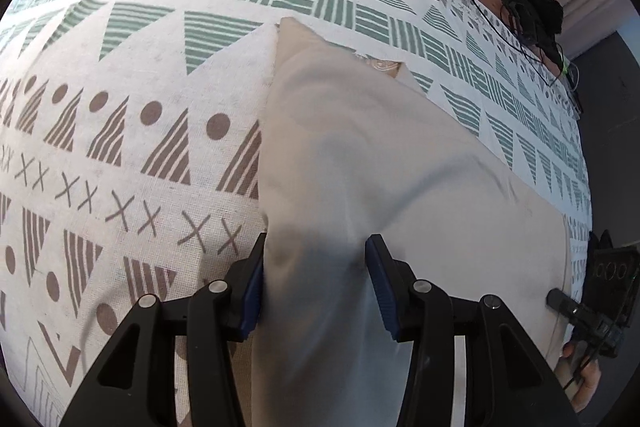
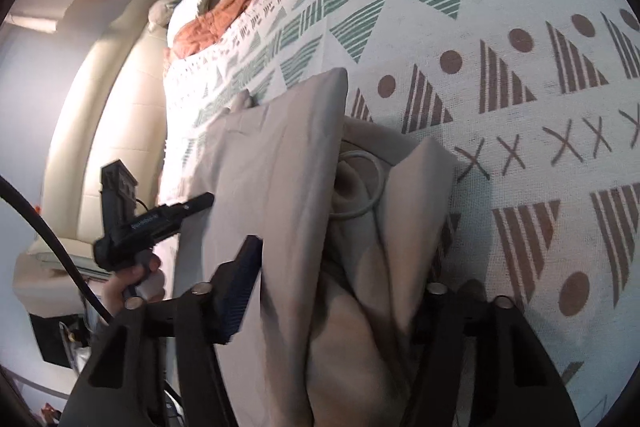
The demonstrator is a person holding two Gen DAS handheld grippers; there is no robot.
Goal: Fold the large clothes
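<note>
Left gripper (image 1: 316,283) clamps a bunched fold of beige garment (image 1: 360,155), lower centre. Right gripper (image 2: 332,291) pinches another fold. Garment lies mid-frame on patterned bedspread (image 1: 120,107).

The left gripper (image 1: 316,267) is pointing steeply down, its blue-padded fingers (image 1: 253,291) pressing a bunched fold of beige cloth (image 1: 360,155) from both sides; the right gripper (image 2: 344,267) is angling down more gently, its jaws sitting around gathered layers of that cloth; a hand (image 2: 136,281) is gripping the other tool's handle
</note>
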